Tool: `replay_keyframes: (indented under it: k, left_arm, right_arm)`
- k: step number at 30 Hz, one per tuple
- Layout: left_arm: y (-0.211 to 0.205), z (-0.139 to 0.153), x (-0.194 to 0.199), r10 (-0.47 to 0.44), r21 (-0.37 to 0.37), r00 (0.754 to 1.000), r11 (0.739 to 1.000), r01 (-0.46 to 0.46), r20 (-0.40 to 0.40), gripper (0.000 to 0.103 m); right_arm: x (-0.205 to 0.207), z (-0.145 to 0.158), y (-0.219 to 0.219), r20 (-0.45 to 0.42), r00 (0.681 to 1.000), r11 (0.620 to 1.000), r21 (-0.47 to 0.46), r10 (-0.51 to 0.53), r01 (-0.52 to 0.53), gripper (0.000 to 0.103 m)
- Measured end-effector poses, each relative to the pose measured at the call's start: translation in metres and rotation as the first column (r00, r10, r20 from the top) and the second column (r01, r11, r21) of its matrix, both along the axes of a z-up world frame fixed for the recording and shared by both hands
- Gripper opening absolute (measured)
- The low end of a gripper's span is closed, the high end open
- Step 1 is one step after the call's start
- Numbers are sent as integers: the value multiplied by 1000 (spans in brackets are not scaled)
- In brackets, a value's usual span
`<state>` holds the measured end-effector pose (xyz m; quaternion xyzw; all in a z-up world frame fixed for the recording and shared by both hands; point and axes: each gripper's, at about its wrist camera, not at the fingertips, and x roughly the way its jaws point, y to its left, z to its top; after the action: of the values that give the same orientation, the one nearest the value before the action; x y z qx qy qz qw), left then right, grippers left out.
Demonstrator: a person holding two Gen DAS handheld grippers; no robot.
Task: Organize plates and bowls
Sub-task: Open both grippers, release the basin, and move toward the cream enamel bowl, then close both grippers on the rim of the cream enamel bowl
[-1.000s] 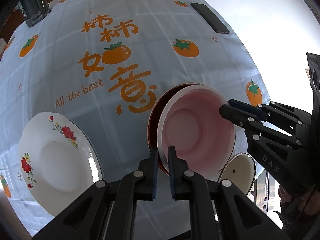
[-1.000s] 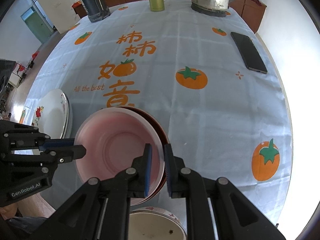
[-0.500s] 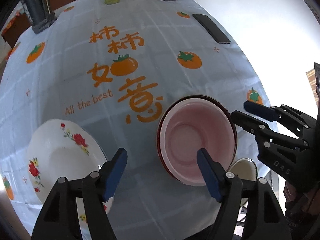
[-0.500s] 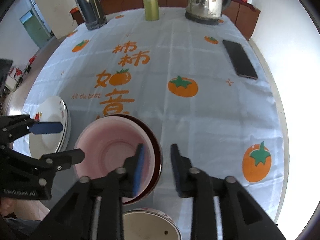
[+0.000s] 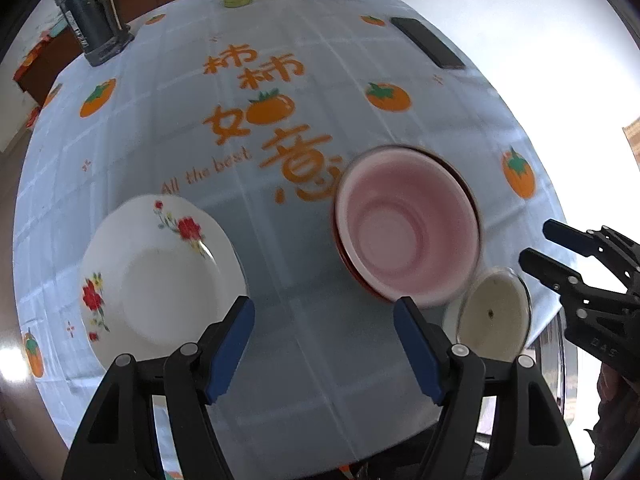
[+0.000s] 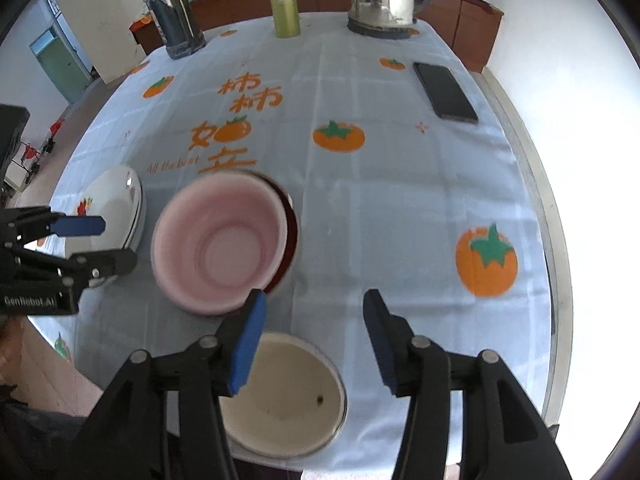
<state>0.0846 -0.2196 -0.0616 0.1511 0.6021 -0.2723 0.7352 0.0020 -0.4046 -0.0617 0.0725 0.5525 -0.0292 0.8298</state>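
Sitting near the front-left corner of the table (image 5: 304, 352), the white flowered plate (image 5: 160, 280) lies flat on the persimmon-print cloth, with what looks like a second plate under it in the right wrist view. The left gripper (image 5: 324, 344) hangs over the bare cloth between this plate and the bowls, its blue-padded fingers (image 5: 230, 346) spread wide apart with nothing between them. To the right, close to the middle of the front edge, the pink bowl (image 5: 406, 228) rests nested inside a dark red bowl (image 6: 290, 220), of which only a rim shows; neither gripper touches them. Right again, at the very front edge, a small cream bowl (image 6: 286, 396) with a dark speck inside sits by itself. The right gripper (image 6: 314, 340) hovers just above it, jaws opening and empty.

The pink-into-red nesting looks finished, and both grippers look free for a fresh pick. The cream bowl seems the likely candidate: the next move calls for lowering the right fingers astride its thin rim, closing firmly, then lifting it clear toward the bowl stack without dragging it off the edge.
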Motion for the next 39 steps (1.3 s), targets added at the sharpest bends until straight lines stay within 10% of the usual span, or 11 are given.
replay_keyframes:
  k: [17, 32, 39]
  left_arm:
    - [-35, -9, -70, -189, -48, 979, 981, 186, -81, 73]
    - [-65, -43, -88, -256, -45, 951, 967, 252, -174, 18]
    - [-63, -45, -85, -245, -37, 954, 969, 243, -170, 12]
  right_arm:
    - [-55, -33, -1, -90, 995, 999, 27, -41, 43, 49]
    - [-70, -44, -1, -114, 992, 997, 62, -45, 52, 16]
    - [-72, -43, -5, -96, 993, 993, 90, -65, 74, 9]
